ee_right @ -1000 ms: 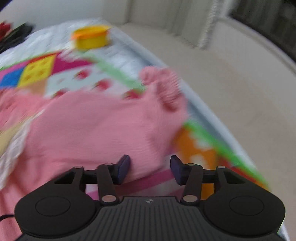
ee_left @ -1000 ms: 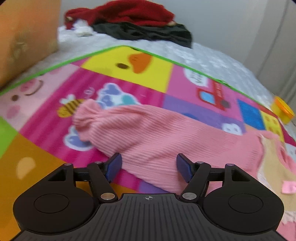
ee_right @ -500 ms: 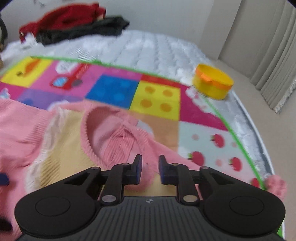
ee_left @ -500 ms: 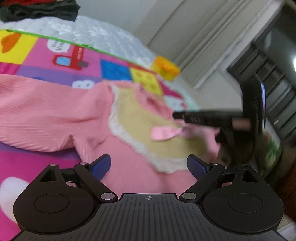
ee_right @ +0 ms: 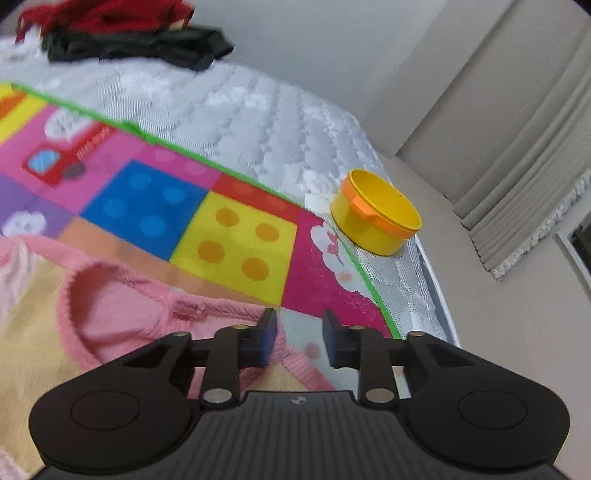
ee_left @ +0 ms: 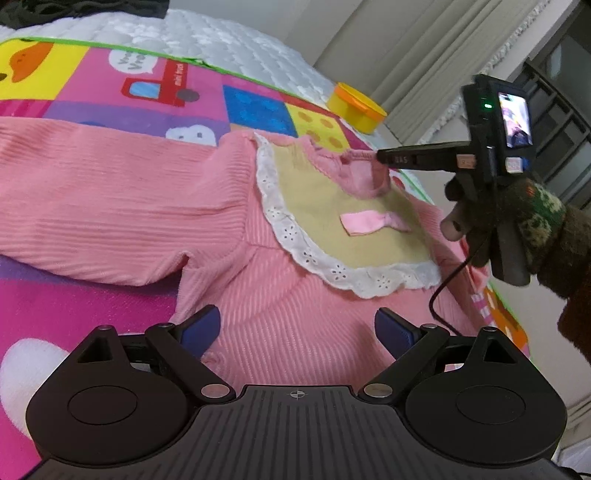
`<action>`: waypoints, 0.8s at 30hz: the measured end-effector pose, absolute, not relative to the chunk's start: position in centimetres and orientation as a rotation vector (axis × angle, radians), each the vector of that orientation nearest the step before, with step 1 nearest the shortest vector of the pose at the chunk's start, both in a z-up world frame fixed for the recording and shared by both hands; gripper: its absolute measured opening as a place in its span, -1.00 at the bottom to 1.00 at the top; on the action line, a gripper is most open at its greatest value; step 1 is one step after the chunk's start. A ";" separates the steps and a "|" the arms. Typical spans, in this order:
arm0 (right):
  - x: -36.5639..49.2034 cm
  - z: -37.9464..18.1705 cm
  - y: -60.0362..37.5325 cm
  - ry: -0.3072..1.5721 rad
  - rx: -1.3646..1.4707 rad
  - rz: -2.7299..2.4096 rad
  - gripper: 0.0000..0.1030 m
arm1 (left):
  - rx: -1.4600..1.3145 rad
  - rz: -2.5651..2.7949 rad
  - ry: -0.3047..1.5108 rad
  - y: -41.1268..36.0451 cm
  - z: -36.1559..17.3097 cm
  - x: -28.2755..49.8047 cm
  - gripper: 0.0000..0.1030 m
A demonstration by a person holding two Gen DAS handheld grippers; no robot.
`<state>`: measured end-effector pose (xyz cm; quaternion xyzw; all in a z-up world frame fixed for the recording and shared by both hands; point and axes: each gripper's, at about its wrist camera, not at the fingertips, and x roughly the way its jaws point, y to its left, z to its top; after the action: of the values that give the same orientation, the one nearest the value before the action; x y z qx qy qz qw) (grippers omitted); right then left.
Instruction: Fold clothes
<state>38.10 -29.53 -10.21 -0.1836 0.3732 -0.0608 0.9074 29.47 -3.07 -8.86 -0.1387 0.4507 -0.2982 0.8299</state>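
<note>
Both grippers wider: right gripper [ee_right: 299,338] off pink sweater [ee_left: 155,192] collar.

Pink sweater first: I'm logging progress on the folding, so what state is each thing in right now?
Pink sweater: spread flat, unfolded, front up.
Left gripper: open wide, over the sweater body.
Right gripper: open, at the neckline.
Yellow tub: orange lid on, upright.
Red and dark clothes: heaped, unfolded.

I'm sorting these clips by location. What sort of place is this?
Probably a bedroom: a quilted white mattress under a colourful play mat, clothes piled at its far end, curtains alongside.
</note>
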 end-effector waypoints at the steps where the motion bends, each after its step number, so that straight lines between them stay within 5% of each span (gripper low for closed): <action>1: 36.7 -9.8 -29.7 0.761 -0.340 -0.107 -0.35 | -0.295 -0.632 0.957 -3.1 -8.8 29.5 0.84; 6: 28.9 -9.5 -32.7 0.780 -0.168 -0.055 0.20 | -0.309 -0.625 0.966 -3.1 -8.8 29.8 0.84; 10: 24.5 -13.4 -36.3 0.957 -0.128 -0.137 0.23 | -0.309 -0.602 0.964 -2.7 -8.5 30.0 0.84; 17: 19.7 -9.4 -44.1 0.712 0.182 -0.320 0.26 | -0.357 -0.396 0.868 0.8 -7.1 31.1 0.93; 24: 27.5 -9.7 -47.7 0.699 0.154 -0.493 0.19 | -0.379 -0.288 0.879 1.5 -8.2 31.9 0.96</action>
<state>27.53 -47.71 -9.69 0.0747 0.3384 -0.2386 0.9072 31.94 1.53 -8.23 -0.1818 0.4215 -0.1381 0.8776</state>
